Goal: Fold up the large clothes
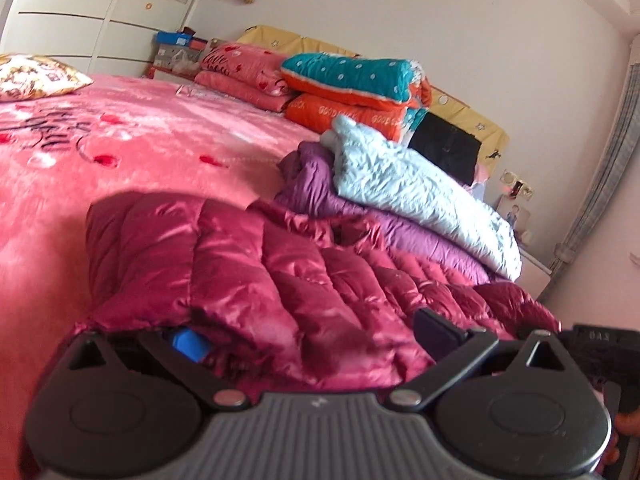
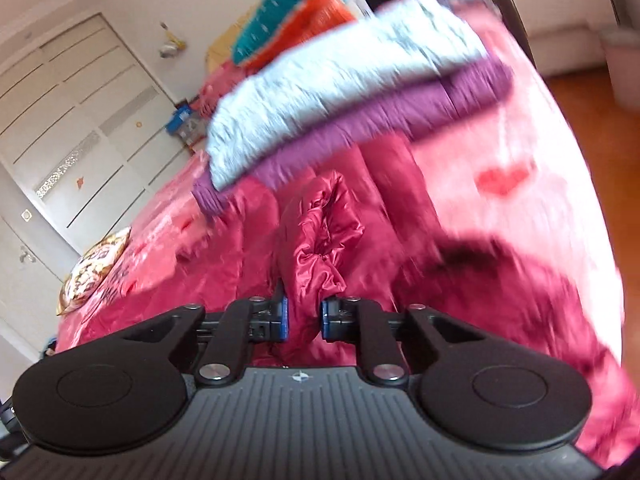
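A shiny crimson quilted jacket (image 1: 256, 264) lies crumpled on the pink bed cover (image 1: 120, 148), close in front of both cameras. My left gripper (image 1: 316, 336) stands open, its fingers spread wide, with a bulge of the jacket lying between them; the blue pad (image 1: 188, 344) is partly buried under fabric. In the blurred right wrist view my right gripper (image 2: 304, 316) is shut on a bunched ridge of the jacket (image 2: 320, 232), which rises out from between the two blue pads.
A folded pale blue garment on a purple one (image 1: 400, 196) lies just beyond the jacket. Folded teal and orange quilts (image 1: 352, 76) and pink bedding sit at the headboard. A patterned pillow (image 1: 32, 76) lies far left, white wardrobe doors (image 1: 80, 12) behind. The bed's edge and wooden floor (image 2: 580, 92) are to the right.
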Demonstrator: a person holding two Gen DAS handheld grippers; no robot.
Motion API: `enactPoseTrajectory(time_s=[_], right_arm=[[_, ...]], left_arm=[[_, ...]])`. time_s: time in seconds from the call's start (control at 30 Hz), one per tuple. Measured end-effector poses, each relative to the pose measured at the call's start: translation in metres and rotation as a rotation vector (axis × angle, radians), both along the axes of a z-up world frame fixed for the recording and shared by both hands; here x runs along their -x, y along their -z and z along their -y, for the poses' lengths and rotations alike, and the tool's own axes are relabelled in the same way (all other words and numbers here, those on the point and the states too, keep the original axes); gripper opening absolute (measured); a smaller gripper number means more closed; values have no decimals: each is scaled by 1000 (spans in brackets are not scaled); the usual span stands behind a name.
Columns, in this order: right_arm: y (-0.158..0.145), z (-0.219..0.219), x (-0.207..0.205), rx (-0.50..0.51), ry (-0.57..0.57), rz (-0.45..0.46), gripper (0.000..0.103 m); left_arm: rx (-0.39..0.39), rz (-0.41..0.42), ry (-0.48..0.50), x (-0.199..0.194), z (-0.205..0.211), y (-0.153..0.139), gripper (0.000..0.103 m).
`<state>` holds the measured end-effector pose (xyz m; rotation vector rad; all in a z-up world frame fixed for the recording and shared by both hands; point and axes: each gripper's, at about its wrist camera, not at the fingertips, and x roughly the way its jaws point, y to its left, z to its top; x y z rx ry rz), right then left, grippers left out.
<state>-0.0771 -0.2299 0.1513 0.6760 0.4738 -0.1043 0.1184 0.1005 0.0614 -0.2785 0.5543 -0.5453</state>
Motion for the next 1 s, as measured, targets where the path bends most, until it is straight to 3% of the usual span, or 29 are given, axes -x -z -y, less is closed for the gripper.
enactPoseTrajectory(time_s=[0.23,0.37,0.5,0.63,0.8,0.83,0.87,1.0], right_arm=[[-29,10,-31,124,54,79,14],[-29,17,-52,202,87,81,14],[-3,19,-78,296,90,-19,14],[26,21,-87,318,74,-122,15],[36,10,-90,366,45,-145,31],[35,9,-88,362,41,-144,42],[34,10,-87,357,37,-141,60],[28,9,-79,373,43,-132,69]], left_arm=[[39,62,79,-12,12,-10,102],[-29,-21,148,-25,32,6,102],[-116,-66,205,-23,47,21,102],[-124,-94,254,-16,48,26,102],[-47,-137,339,-10,42,25,102],[-37,-141,355,-9,41,24,102],[-27,-145,377,-7,41,22,102],[42,-149,497,5,44,12,102]])
